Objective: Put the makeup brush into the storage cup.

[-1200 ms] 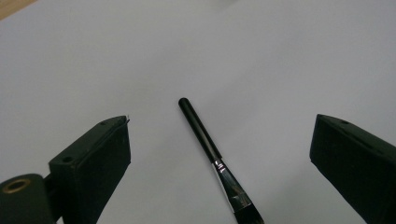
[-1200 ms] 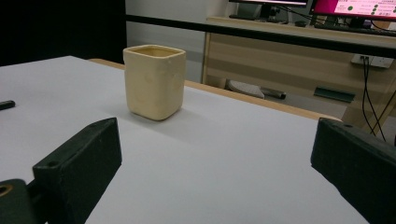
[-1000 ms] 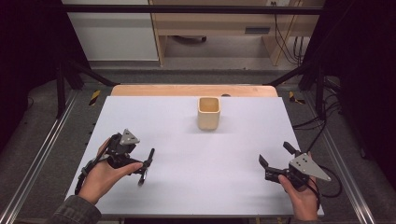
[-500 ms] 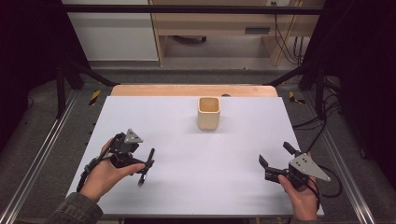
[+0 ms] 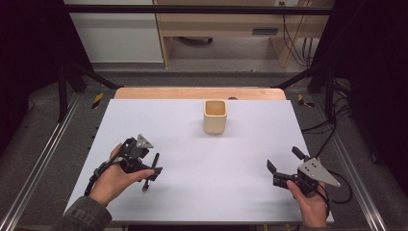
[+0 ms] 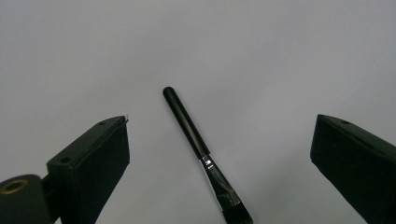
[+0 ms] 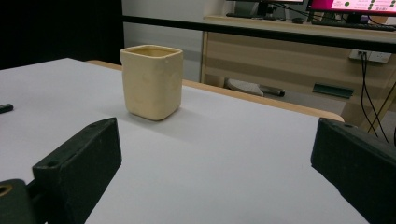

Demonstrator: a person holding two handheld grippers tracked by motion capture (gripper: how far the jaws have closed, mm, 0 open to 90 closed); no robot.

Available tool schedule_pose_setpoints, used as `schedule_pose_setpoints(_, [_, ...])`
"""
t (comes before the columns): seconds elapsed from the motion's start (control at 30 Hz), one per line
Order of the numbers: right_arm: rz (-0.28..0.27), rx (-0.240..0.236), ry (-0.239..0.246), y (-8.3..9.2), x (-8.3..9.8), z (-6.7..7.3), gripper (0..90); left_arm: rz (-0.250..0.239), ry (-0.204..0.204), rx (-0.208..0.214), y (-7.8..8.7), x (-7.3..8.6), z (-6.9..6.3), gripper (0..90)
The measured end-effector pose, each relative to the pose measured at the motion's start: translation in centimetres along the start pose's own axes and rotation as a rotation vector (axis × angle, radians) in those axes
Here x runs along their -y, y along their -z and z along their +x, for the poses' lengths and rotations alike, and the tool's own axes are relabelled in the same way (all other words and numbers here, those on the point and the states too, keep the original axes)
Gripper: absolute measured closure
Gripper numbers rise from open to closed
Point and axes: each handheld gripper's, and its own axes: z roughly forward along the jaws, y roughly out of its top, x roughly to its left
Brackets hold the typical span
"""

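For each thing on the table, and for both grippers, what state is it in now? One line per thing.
Brush: lies flat on the table, between the open fingers of the left gripper, not gripped.
Cup: stands upright, mouth open at the top, nothing touching it; I cannot tell what is inside.
Left gripper: open, above the brush.
Right gripper: open, holding nothing, pointed toward the cup.
Table: covered by a white sheet.

Table (image 5: 250,159): open surface between both grippers; sole upright obstacle, cream cup (image 5: 215,117), far centre; flat brush (image 6: 201,154) near left.
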Motion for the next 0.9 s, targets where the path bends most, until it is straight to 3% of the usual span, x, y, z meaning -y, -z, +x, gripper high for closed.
schedule_pose_setpoints(0.2, [-0.001,0.000,-0.002,0.0,0.0,0.0,2.3,0.054,-0.014,0.004,-1.0,0.2,-0.1,4.5])
schedule_pose_setpoints(0.9, [-0.001,-0.002,-0.006,0.0,0.0,0.0,2.1,0.119,0.045,0.008,-3.3,0.6,-0.5,8.6])
